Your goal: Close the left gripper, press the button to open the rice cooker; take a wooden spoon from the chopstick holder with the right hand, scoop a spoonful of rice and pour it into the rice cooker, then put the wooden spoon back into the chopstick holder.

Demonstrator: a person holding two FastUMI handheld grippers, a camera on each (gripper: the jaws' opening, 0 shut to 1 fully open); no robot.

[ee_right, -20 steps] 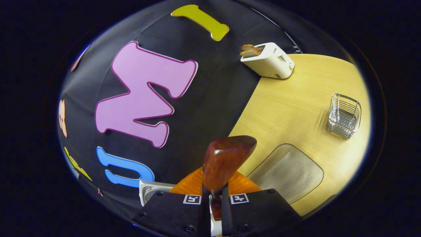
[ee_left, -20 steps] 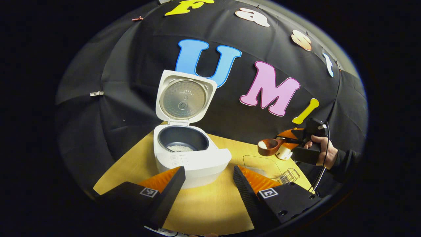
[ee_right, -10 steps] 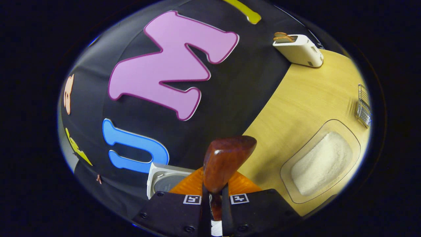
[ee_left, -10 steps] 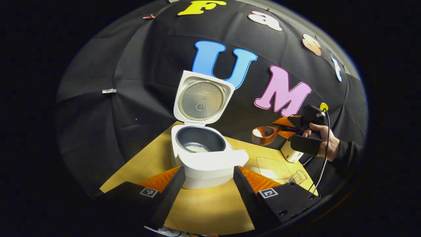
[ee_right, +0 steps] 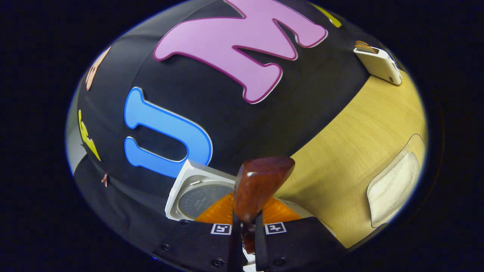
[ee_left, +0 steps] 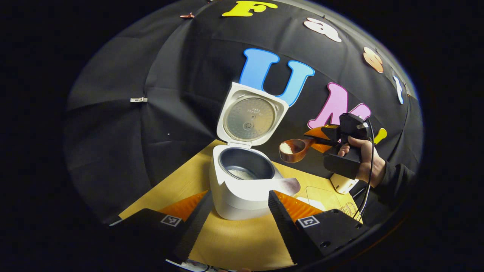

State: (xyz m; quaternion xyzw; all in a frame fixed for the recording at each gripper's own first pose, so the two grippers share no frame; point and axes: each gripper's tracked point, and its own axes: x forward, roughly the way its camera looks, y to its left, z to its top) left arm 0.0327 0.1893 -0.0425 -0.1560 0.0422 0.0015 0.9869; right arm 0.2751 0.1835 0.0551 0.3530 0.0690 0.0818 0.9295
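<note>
The white rice cooker (ee_left: 242, 194) stands open on the wooden table, lid (ee_left: 251, 119) upright, some rice in its dark inner pot (ee_left: 245, 169). My left gripper (ee_left: 237, 211) hovers open just in front of it, nothing between its fingers. In the left gripper view the right gripper (ee_left: 321, 136), held by a hand (ee_left: 359, 158), carries the wooden spoon (ee_left: 293, 150) with rice in its bowl, just right of the pot and above its rim. In the right gripper view my right gripper (ee_right: 245, 226) is shut on the wooden spoon (ee_right: 259, 185); the cooker's lid (ee_right: 194, 196) shows behind it.
A clear tray of rice (ee_right: 395, 185) lies on the table at the right, also seen as a clear tray (ee_left: 321, 196) beside the cooker. A white toaster (ee_right: 378, 64) stands at the back near the wall. A wire chopstick holder (ee_left: 349, 208) sits by the table's right edge.
The right gripper has carried the spoon of rice leftward and up, from over the tray to beside the cooker's pot. The left gripper view has swung left, staying open.
</note>
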